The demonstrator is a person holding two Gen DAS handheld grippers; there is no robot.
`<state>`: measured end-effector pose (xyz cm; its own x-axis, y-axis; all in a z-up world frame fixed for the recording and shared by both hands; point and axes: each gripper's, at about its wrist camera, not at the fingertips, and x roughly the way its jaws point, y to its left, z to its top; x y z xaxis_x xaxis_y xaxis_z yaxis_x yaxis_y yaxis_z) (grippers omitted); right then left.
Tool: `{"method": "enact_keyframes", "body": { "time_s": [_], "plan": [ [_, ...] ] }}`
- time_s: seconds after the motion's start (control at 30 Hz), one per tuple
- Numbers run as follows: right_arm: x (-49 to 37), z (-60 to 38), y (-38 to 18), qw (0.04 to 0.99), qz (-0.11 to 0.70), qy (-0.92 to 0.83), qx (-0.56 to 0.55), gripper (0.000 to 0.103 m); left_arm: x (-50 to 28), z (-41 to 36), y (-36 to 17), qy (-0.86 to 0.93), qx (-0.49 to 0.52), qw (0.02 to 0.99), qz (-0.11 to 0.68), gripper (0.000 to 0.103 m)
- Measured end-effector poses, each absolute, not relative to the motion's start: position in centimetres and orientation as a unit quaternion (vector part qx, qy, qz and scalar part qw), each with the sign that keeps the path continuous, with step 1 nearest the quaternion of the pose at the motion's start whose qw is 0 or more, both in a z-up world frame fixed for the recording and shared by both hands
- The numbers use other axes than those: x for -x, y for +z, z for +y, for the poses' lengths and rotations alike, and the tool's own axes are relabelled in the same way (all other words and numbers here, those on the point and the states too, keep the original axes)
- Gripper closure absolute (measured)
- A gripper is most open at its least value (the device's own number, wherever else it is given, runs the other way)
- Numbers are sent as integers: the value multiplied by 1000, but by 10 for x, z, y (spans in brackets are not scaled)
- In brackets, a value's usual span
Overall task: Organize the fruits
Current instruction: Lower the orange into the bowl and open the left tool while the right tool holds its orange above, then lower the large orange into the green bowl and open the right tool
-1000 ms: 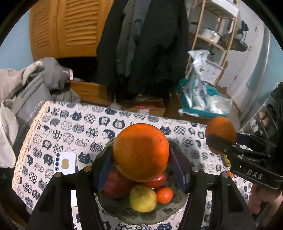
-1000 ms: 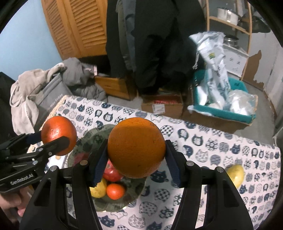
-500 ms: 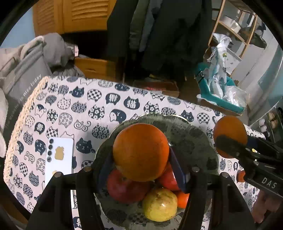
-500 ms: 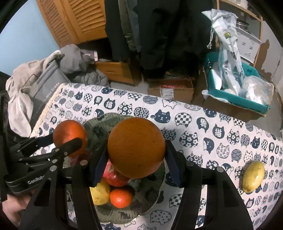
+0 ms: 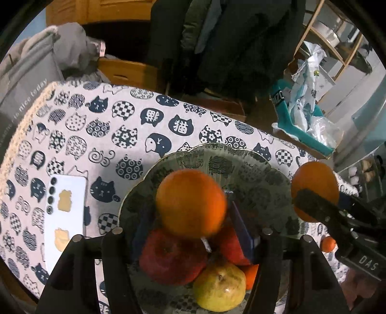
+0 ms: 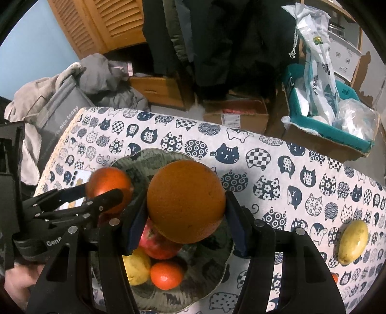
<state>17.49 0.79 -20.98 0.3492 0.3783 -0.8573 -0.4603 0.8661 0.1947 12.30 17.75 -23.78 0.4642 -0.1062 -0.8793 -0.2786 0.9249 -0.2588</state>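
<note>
Left gripper (image 5: 190, 231) pinches an orange (image 5: 191, 203) between its blue pads, frame centre, above the glass plate (image 5: 241, 157). Right gripper (image 6: 185, 229) likewise clamps a second orange (image 6: 186, 202), held over the same plate, frame centre. On the plate: red apple (image 5: 168, 260), yellow pear (image 5: 219, 287), small tangerine (image 6: 166, 275). A yellow fruit (image 6: 353, 241) lies alone on the cat-print tablecloth (image 6: 265, 169), lower right. White phone (image 5: 65, 217) lies left of the plate.

Louvered wooden cabinet (image 6: 101, 21), blue wall (image 6: 31, 43), hanging dark coats (image 6: 217, 36).
</note>
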Motion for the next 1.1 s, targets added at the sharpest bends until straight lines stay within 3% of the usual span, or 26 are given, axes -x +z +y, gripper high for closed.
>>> {"method": "enact_keyframes", "body": {
  "time_s": [0.3,0.5,1.1],
  "plan": [
    [-180,5,-219,813,524,251,28,42,-124,176,-234,58,175,838,514,36],
    [-181,22,-226,805,531,259,48,42,-114,182,-222,88,151,846,503,26],
    [-187,44,-238,793,544,265,76,35,-89,205,-214,118,153,843,502,26]
  ]
}}
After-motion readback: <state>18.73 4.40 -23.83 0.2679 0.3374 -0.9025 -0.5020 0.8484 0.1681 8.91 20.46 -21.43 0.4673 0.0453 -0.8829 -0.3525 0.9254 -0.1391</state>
